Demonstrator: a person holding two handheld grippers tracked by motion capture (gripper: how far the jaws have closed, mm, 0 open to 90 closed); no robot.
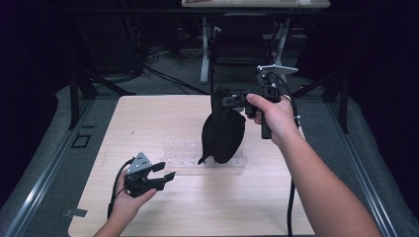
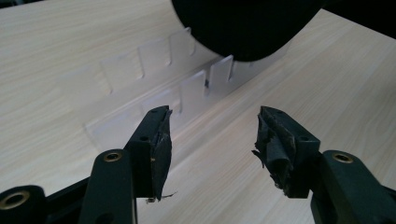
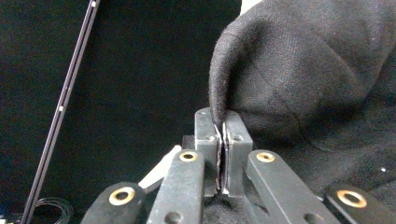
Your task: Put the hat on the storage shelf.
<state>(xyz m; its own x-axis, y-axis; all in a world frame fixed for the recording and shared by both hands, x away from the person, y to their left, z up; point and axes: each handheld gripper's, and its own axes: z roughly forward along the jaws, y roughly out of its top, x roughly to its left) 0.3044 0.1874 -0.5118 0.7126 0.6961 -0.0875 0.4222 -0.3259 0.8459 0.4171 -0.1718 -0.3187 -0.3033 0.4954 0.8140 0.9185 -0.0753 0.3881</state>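
High view: black cap (image 1: 223,131) hangs above the desk (image 1: 163,118) just right of centre, lifted clear at the top, its lower edge down at a clear slotted rack (image 1: 188,159) that lies flat on the wood; contact with the rack cannot be told. Right gripper (image 1: 228,99), at 1 o'clock from the cap's middle, holds the cap by its upper edge. Left gripper (image 1: 165,174) sits at 7 o'clock from the cap, near the rack's front edge, fingers apart, nothing between them. Left gripper view: both fingers (image 2: 156,144) stand well apart over bare desk; the rack lies ahead at 12 o'clock and the cap's dark underside sits over its far end. Right gripper view: fingers (image 3: 205,140) pressed together, clamped on a thin fold of the cap's edge (image 3: 219,93). Judgement: the lift is done and the cap is being brought onto the rack; seating it and letting go remain, and the left gripper looks free to steady it.
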